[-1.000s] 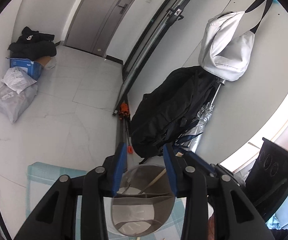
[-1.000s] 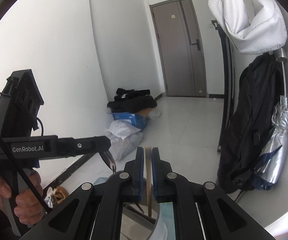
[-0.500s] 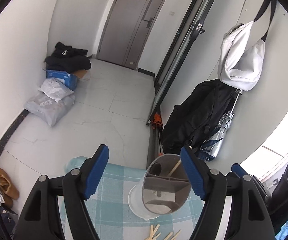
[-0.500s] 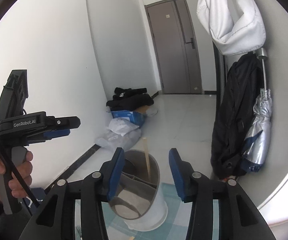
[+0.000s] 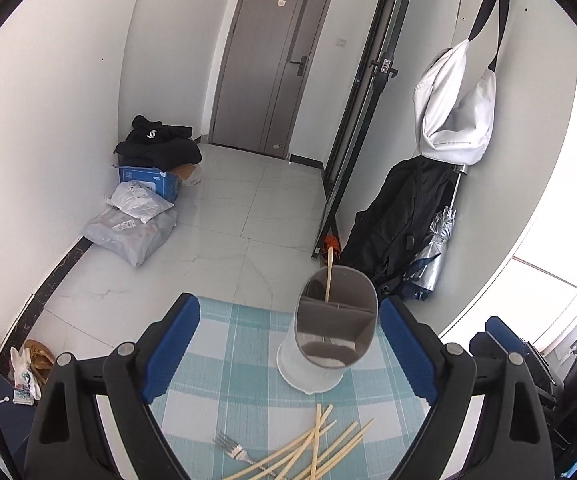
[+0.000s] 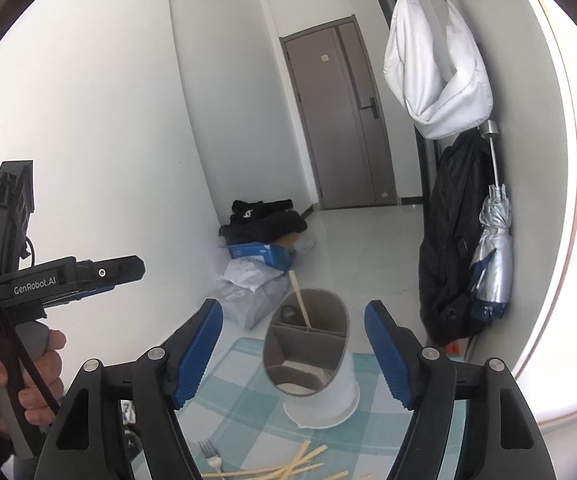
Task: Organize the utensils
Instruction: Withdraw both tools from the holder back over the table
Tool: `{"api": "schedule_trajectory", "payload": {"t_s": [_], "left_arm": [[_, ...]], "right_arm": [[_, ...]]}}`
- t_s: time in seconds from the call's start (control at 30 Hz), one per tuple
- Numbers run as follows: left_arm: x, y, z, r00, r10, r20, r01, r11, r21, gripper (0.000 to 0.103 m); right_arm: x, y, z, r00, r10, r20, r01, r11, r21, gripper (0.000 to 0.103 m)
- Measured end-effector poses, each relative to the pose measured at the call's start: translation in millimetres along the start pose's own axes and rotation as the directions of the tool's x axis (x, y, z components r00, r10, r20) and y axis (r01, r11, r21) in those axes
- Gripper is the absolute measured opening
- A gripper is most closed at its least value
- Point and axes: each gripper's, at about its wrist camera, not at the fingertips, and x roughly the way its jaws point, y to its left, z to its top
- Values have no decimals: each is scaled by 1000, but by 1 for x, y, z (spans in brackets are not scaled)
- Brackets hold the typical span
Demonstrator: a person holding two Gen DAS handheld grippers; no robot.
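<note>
Looking along both claws, we see each one spread wide and holding nothing. The left claw hangs above the counter, which carries a teal-and-white checked cloth. The right claw hangs above the same counter, its blue pads either side of the utensil holder in view but clear of it.

The utensil holder is a white cup with a grey divided insert, standing upright on the cloth towards the far right. We see one chopstick standing in its far compartment, leaning on the rim; in the right view the same chopstick tilts left. The other compartments look bare, as far as we can tell.

A loose heap of chopsticks lies crossed on the cloth near the holder, on the side towards us, not touching it. A metal fork lies just left of the heap, tines pointing away from us. The right view shows the heap and the fork low in frame.

The right view also catches the left claw's body from the side, gripped by the person's hand.

Behind: a grey door, a white bag hanging on the wall, a folded silver umbrella.
</note>
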Motion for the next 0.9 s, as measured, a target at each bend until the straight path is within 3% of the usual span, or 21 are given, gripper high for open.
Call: {"api": "schedule_trajectory", "payload": {"t_s": [0.43,0.7,0.9], "left_arm": [[-18,4,-65,999,33,3,-33,999,15,96],[-4,16,-106,994,48,-95,-50,998,-23,96],[11,24,-135,978,51,-202,-60,997,-42,96]], "right_arm": [[-31,6,-56,998,-21,-58,24,999,42,86],[-30,1,-99,984,-72,-164,85,994,73,86],[-24,-4,-127,960,-104,-259,129,988,80,86]]}}
